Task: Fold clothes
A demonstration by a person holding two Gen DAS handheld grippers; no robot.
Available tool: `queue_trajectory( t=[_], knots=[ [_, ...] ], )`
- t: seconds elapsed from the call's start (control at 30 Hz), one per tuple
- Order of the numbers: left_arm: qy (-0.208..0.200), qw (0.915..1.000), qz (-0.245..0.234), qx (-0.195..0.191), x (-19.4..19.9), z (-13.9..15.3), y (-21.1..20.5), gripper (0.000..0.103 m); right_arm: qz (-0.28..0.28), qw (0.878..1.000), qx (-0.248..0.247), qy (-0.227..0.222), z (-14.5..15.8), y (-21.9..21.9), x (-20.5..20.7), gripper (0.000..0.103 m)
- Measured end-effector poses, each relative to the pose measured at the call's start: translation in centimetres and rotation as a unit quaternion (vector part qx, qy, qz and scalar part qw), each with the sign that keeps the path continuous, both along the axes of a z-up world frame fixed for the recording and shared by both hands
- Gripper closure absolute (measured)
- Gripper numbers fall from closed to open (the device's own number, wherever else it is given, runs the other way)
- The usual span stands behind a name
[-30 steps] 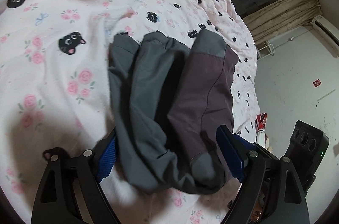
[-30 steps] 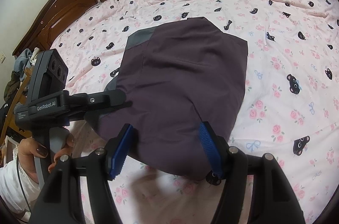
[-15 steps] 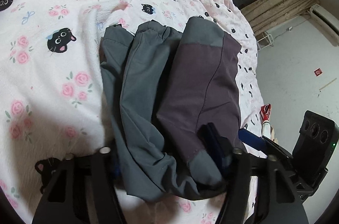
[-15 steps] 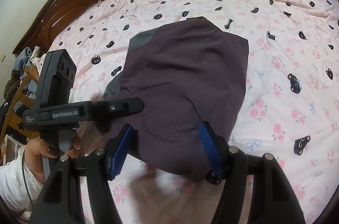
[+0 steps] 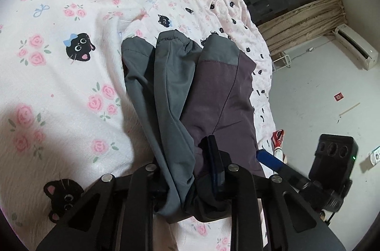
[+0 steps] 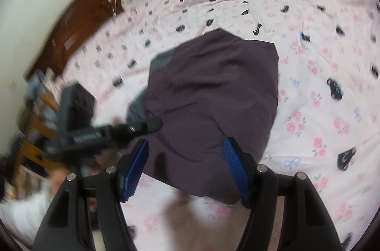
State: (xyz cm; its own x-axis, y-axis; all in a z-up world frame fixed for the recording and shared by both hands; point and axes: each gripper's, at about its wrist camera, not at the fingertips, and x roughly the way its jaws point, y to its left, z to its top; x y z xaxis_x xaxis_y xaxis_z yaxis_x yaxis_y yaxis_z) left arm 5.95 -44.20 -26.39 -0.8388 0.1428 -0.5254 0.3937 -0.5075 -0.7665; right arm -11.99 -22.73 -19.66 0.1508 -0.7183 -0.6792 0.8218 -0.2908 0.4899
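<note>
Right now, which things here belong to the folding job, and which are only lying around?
For the job:
- grey and purple garment
- left gripper, shut on its near edge
- right gripper, open

Lying about:
- pink cat-print bedspread
- red shoe
- wooden headboard

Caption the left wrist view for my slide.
Left gripper shut on a bunched grey-and-purple garment lying on a pink cat-print bedspread.
</note>
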Motion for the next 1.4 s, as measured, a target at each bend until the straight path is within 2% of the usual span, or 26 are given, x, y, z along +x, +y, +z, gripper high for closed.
queue_trajectory(
  t=[0.17,0.37,0.5,0.67,0.7,0.77,0.83,0.9,1.0,1.13,1.4],
  knots=[
    [0.006,1.0000,0.002,-0.007,0.1,0.9,0.3,0.085,-0.051,0.993,-0.049,-0.100,-0.2,2.5,-4.0,0.035],
    [0.014,0.9997,-0.001,-0.019,-0.2,2.1,0.5,0.086,-0.108,0.971,-0.057,-0.208,-2.9,4.8,-8.6,0.034],
    [0.016,0.9997,-0.002,-0.020,-0.3,2.5,0.5,0.086,-0.096,0.964,-0.045,-0.243,-4.8,3.7,-8.2,0.035],
    [0.018,0.9996,0.000,-0.020,-0.2,2.8,0.2,0.087,-0.090,0.959,-0.018,-0.267,-7.1,1.5,-7.1,0.034],
    [0.018,0.9996,-0.001,-0.020,-0.2,2.8,0.2,0.087,-0.090,0.958,-0.016,-0.271,-7.5,1.2,-6.9,0.031],
    [0.019,0.9996,-0.003,-0.022,-0.1,3.0,0.2,0.087,-0.089,0.955,-0.028,-0.281,-7.6,0.8,-6.7,0.031],
    [0.022,0.9995,-0.001,-0.021,0.2,3.1,0.0,0.087,-0.078,0.956,-0.031,-0.280,-7.4,0.0,-6.2,0.032],
    [0.025,0.9995,0.002,-0.019,0.5,3.2,-0.3,0.087,-0.073,0.960,-0.028,-0.267,-7.1,-0.8,-5.7,0.036],
    [0.029,0.9994,0.007,-0.018,1.0,3.3,-0.8,0.087,-0.068,0.959,-0.035,-0.273,-7.0,-1.5,-5.3,0.043],
    [0.035,0.9990,0.016,-0.021,2.1,3.8,-1.4,0.087,-0.056,0.963,-0.042,-0.262,-6.1,-2.5,-4.4,0.050],
    [0.029,0.9979,0.044,-0.038,5.4,4.6,-4.0,0.087,-0.023,0.970,-0.036,-0.241,-4.6,-6.4,-1.4,0.052]
  ],
)
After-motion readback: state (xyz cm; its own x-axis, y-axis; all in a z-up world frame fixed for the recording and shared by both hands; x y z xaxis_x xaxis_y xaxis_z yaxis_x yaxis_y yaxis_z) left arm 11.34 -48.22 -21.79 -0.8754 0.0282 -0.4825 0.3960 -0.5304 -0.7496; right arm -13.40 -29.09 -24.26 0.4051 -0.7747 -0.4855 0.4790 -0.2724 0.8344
